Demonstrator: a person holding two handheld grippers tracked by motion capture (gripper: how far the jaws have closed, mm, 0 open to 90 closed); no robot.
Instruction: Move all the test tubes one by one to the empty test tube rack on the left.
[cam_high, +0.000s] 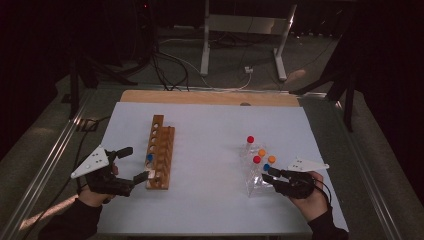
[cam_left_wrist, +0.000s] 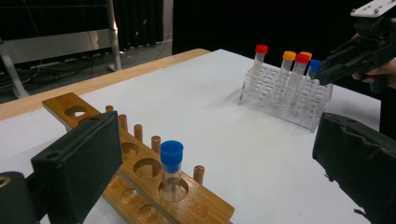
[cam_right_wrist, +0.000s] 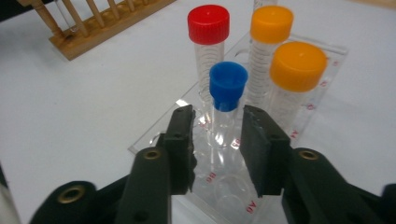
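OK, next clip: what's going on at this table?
A person is working with capped tubes and two racks on a white table. The right gripper has its jaws on either side of a blue-capped tube standing in the clear rack, with narrow gaps to the tube. The left gripper sits open by the wooden rack, where another blue-capped tube already stands. Red and orange-capped tubes wait in the clear rack.

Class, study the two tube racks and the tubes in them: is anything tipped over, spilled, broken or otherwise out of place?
Nothing stands out. The blue-capped tube stands upright in the wooden rack, and the capped tubes in the clear rack stand upright too. The white table shows no spill.
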